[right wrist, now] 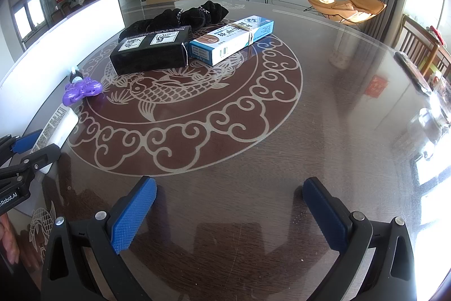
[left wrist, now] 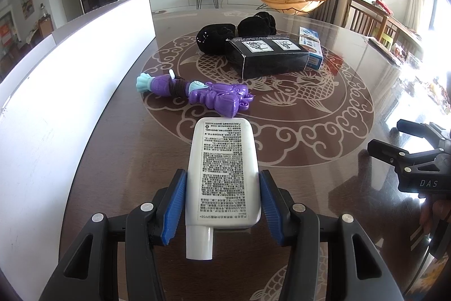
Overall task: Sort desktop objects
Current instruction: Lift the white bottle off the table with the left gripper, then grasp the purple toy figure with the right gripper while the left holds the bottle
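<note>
My left gripper (left wrist: 222, 182) is shut on a white tube (left wrist: 222, 171) with black print, cap end toward the camera, its blue pads pressing both sides. The same white tube (right wrist: 57, 126) shows at the left edge of the right wrist view, held by the left gripper (right wrist: 36, 144). Just beyond it lies a purple toy (left wrist: 205, 93) with a teal tip. Farther back sit a black box (left wrist: 267, 55), a blue-white box (left wrist: 311, 47) and black cloth pouches (left wrist: 234, 33). My right gripper (right wrist: 228, 185) stands open over bare table, nothing between its fingers.
A white board (left wrist: 70, 69) stands upright along the table's left side. The dark round table (right wrist: 324, 131) has a fish-and-cloud pattern under glass. The right gripper (left wrist: 394, 140) hovers at the right of the left wrist view. Wooden chairs (right wrist: 422, 47) stand at the far right.
</note>
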`<control>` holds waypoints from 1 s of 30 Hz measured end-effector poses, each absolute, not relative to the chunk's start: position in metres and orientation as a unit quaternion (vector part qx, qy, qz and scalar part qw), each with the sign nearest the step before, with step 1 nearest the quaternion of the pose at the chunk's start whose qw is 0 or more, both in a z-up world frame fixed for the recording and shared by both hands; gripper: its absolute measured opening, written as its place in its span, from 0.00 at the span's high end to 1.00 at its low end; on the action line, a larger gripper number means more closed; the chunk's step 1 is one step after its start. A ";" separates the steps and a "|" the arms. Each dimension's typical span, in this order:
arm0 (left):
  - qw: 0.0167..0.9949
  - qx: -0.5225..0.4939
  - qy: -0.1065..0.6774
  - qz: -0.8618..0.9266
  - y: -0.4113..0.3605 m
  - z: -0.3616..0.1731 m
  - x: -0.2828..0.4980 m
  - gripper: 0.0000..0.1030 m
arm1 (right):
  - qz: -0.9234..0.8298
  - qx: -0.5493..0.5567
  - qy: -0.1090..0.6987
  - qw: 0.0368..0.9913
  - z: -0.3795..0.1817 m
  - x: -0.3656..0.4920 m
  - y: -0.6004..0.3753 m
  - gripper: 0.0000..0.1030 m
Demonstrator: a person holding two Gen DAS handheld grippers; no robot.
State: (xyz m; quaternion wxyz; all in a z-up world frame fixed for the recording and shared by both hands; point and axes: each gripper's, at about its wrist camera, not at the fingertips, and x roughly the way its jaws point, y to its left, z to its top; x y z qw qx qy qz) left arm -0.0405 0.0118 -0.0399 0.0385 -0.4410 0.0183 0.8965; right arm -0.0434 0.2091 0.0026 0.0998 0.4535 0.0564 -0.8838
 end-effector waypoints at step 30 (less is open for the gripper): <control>0.035 -0.440 0.018 0.897 0.012 -0.041 -0.040 0.50 | -0.782 0.429 0.258 0.372 0.032 -0.135 -0.011 0.36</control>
